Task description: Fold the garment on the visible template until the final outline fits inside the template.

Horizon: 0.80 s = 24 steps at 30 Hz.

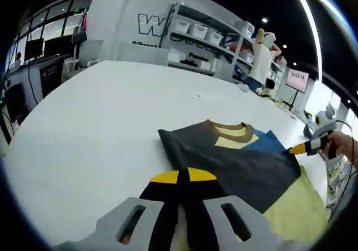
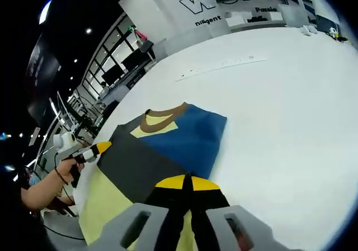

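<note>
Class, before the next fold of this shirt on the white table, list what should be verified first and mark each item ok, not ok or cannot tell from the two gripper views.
1. Shirt fully on the white table, away from the edge: ok on the far side; near edge cannot tell.
2. Both sleeve sides already folded over the body: ok, grey panel and blue panel overlap.
3. Brown collar visible: ok.
4. Left gripper fingers closed at the grey fabric edge: cloth held or not, cannot tell.
5. Right gripper fingers closed at the blue edge: cannot tell.
6. Template outline visible: not ok, none seen.
</note>
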Available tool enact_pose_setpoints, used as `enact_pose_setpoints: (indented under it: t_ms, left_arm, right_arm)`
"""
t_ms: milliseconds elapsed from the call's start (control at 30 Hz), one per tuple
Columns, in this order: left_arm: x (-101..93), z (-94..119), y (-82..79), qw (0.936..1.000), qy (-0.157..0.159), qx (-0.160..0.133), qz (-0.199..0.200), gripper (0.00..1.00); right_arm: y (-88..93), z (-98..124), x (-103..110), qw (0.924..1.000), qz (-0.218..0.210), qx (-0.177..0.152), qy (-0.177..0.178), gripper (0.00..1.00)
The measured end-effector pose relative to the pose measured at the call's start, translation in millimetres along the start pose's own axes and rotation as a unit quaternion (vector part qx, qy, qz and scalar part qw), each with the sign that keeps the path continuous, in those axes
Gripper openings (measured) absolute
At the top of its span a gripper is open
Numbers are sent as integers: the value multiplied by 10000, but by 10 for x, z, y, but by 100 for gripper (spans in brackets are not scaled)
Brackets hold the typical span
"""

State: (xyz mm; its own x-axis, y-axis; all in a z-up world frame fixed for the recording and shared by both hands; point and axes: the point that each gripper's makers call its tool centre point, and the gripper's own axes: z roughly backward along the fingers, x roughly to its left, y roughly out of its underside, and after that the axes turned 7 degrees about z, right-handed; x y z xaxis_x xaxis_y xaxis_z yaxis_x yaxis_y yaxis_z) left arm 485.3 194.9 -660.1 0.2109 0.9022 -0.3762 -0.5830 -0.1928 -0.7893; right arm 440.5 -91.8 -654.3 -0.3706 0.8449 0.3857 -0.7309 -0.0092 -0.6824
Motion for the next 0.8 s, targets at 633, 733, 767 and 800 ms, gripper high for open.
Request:
enact_pose_setpoints:
  t_ms: [633, 733, 767, 800]
  left_arm:
    - [146, 41, -107, 9961, -493, -368, -640, 1]
    - [104, 164, -172, 9952, -379, -389, -809, 6]
    - [109, 226, -180, 9946, -397, -343, -894, 8]
    - [148, 256, -187, 9929, -456, -324, -1048, 8]
  right_arm:
    - [-48, -99, -101, 9990, -59, -360, 251, 0]
    - [-132, 13, -80, 9977, 422, -448, 287, 10]
    - [-71, 88, -119, 9971, 577, -175, 466, 15]
    - [-64, 124, -123, 9965, 634, -147, 525, 17]
